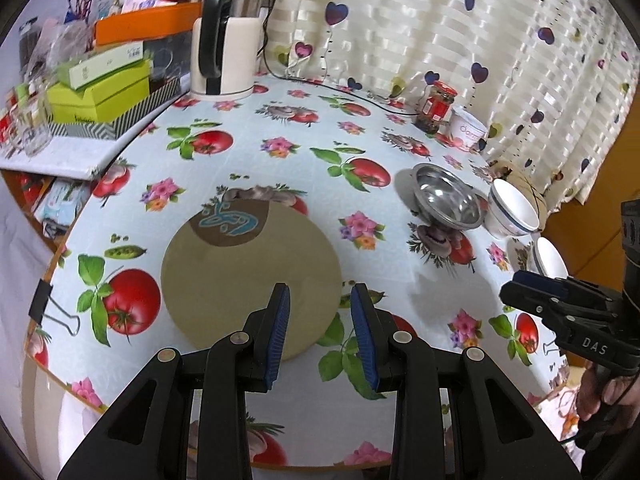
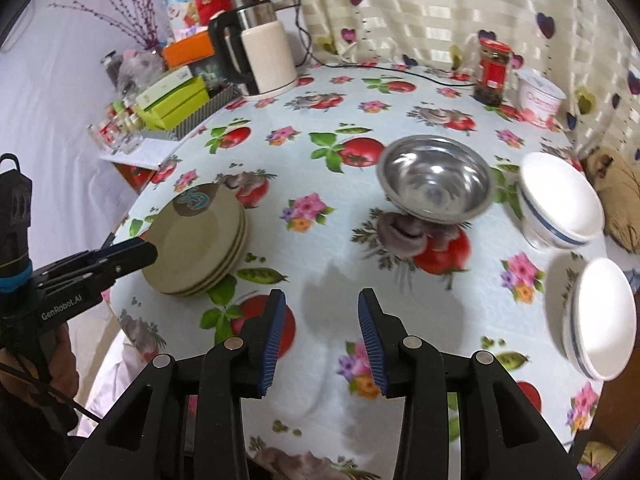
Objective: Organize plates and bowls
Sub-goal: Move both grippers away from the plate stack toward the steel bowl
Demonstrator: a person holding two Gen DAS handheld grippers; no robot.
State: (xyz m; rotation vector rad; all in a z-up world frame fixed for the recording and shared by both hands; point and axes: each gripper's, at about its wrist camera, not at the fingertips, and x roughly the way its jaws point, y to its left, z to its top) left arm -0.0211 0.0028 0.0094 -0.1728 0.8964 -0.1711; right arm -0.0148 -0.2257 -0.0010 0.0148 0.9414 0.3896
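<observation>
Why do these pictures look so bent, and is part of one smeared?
Both views are fisheye, so the round table bulges and corners go black. In the right wrist view, the shiny steel bowl and white blue-rimmed bowls look motion-blurred; the left wrist view is sharper, with glare on the striped satin curtain.

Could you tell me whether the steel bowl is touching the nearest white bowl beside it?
Apart. The right wrist view shows a strip of tablecloth between the steel bowl and the white bowl.
</observation>
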